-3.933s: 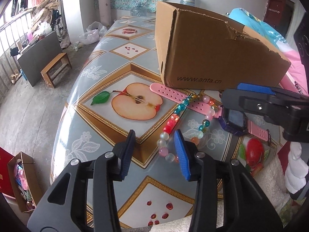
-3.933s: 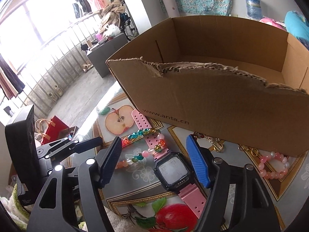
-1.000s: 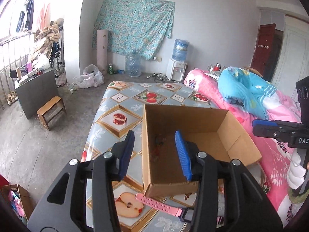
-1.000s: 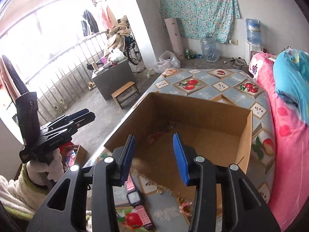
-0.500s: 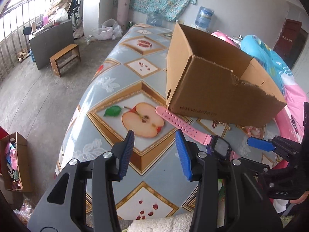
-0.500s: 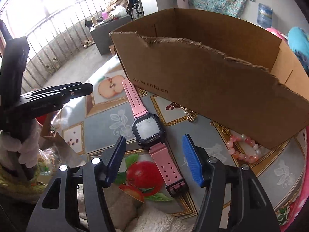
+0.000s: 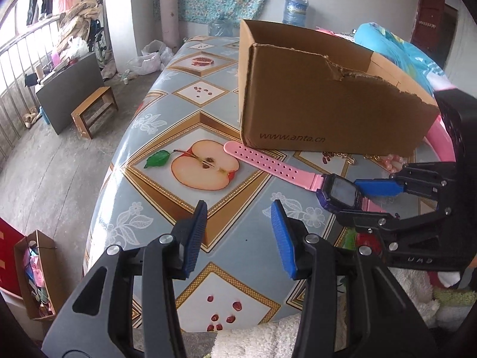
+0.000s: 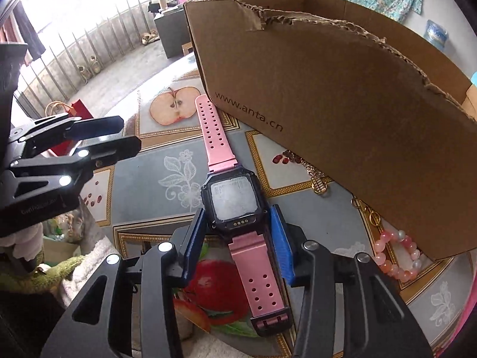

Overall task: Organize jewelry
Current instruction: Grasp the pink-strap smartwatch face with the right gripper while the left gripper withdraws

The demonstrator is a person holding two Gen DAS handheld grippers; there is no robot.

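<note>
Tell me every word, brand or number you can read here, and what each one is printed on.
"www.anta.cn": printed in dark letters low on the front wall of the cardboard box, readable in both views.
Embossed lettering on the black body of the left gripper, seen from the right wrist view: too small and blurred to read.
Embossed letters on the right gripper, seen from the left wrist view: not legible.
Pink watch: the screen shows only glare, no readable digits.
</note>
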